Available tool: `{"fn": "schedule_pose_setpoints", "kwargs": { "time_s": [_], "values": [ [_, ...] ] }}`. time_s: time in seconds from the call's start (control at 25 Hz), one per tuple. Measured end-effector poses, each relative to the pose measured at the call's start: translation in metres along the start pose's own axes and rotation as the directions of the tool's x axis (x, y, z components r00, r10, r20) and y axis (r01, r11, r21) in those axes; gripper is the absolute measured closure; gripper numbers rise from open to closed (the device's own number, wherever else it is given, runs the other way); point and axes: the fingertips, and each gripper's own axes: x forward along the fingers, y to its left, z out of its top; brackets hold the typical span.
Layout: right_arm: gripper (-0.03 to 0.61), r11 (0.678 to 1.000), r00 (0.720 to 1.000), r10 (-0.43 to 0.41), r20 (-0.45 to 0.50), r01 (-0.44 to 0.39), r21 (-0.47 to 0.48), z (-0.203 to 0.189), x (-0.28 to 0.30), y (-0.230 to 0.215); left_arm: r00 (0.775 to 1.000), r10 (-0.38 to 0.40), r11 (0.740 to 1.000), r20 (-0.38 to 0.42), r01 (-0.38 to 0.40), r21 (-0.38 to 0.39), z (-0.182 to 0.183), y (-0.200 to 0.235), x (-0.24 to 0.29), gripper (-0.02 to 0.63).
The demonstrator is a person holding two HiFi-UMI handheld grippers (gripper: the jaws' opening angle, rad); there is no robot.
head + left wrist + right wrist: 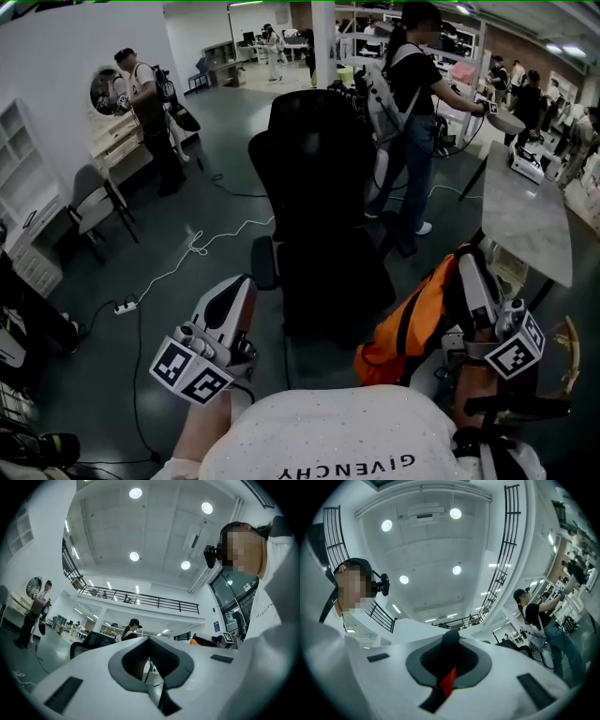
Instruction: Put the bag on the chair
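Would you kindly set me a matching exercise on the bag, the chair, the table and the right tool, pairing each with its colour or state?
Things:
1. bag
2. chair
3. table
4. right tool

Descriptions:
A. black, with a high back
B. shut on orange fabric
C. orange with black straps
D. pale marbled top

Pairs: 1-C; 2-A; 3-D; 4-B
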Motion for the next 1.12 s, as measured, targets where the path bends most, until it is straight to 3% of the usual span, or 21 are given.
{"fn": "schedule_pose_setpoints", "kwargs": {
  "time_s": [0.12,0.36,0.6,1.12],
  "values": [
    [0.574,1.000,0.999,-0.017,0.028,0.018,-0.011,-0.001,0.020,-0.009,0.999,-0.036,0.999,-0.001,0.036,-0.006,0.007,0.024,0.016,0.612],
    [0.575,0.998,0.997,-0.055,0.052,0.057,-0.035,-0.015,0.065,-0.016,0.994,-0.108,0.987,0.018,0.109,-0.119,0.006,0.066,0.032,0.614],
    [0.574,0.997,0.996,-0.072,0.046,0.073,-0.013,-0.042,0.101,-0.026,0.981,-0.161,0.980,-0.104,0.146,-0.138,-0.028,0.087,0.045,0.614],
    [0.574,0.997,0.995,-0.082,-0.054,0.083,0.007,-0.094,0.151,-0.067,0.993,-0.071,0.990,-0.098,0.057,-0.132,-0.033,0.163,0.045,0.612]
  ]
}}
